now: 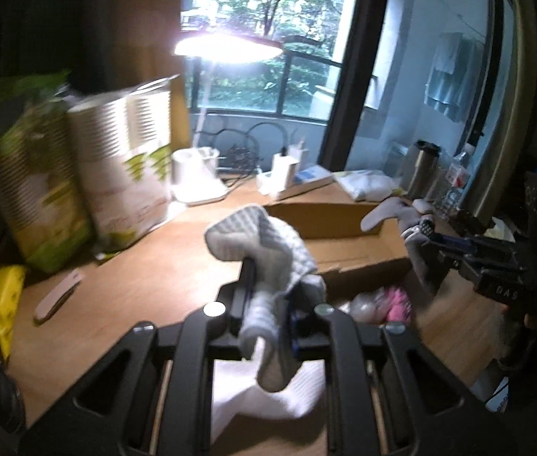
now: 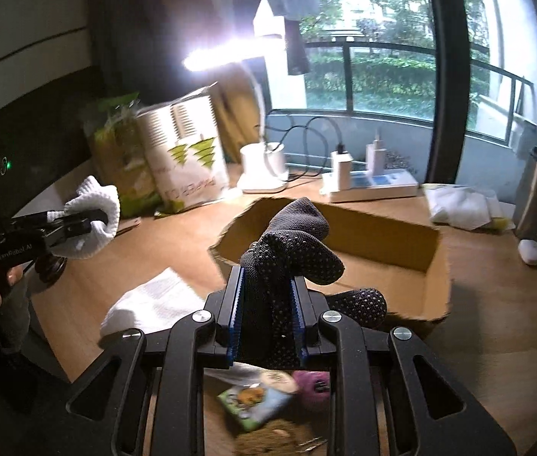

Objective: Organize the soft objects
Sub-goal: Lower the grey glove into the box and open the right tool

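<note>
You are holding two soft things at once. Your left gripper [image 1: 264, 304] is closing narrow on a white waffle sock [image 1: 264, 250], which is folding over the jaws and hanging limp below them. Under it, another white sock [image 1: 268, 402] is lying flat on the wooden desk [image 1: 135, 281]. Your right gripper [image 2: 268, 304] is clamping fully on a dark dotted sock [image 2: 291, 258], gripped near its middle, so that both ends are drooping free. These socks are looking very light and floppy, so I think they are going to sag and swing; the rubber dots are probably giving good friction. Taking hold at the bunched middle, as you are doing now, is seeming safer than at a thin edge. Just beyond both grippers, the open cardboard box [image 2: 401, 235] is waiting empty. Further back, a lit desk lamp [image 2: 264, 174] is standing before the window.
</note>
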A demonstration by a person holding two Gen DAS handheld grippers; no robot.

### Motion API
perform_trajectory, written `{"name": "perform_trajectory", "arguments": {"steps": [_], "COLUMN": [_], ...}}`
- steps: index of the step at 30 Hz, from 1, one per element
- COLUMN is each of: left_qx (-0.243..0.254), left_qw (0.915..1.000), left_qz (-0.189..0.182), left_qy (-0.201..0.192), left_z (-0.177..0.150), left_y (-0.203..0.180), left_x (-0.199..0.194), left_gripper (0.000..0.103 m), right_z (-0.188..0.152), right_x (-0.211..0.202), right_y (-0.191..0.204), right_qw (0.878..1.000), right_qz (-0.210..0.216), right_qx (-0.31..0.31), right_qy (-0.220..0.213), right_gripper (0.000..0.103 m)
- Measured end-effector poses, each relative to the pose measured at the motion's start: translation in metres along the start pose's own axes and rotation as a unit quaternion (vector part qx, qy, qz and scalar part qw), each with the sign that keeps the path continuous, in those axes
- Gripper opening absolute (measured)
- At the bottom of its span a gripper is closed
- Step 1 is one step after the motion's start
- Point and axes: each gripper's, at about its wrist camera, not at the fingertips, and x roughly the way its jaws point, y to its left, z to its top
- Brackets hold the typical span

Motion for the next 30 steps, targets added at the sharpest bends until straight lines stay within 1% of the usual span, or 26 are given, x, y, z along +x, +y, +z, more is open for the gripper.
{"name": "perform_trajectory", "arguments": {"steps": [6,12,21,30], "left_qx": [0.011,0.010,0.010,-0.001], "left_qw": [0.9999,0.9997,0.9989,0.9979], "left_qz": [-0.010,-0.013,-0.033,-0.022], "left_qy": [0.006,0.016,0.031,0.061], "left_z": [0.018,0.029,0.035,0.029], "left_y": [-0.025,-0.035,-0.045,-0.041], "left_x": [0.031,0.062,0.108,0.152], "left_gripper": [0.015,0.015,0.016,0.017], "right_z": [0.007,0.009,0.011,0.012], "right_x": [-0.002,0.004,0.024,0.051], "right_y": [-0.033,-0.060,-0.088,-0.106], "right_qw": [1.000,0.999,0.998,0.996], "right_qz": [-0.014,-0.027,-0.038,-0.045], "right_qx": [0.013,0.025,0.047,0.070], "right_qy": [-0.010,-0.012,-0.002,0.017], "right_gripper": [0.024,0.024,0.024,0.025]}}
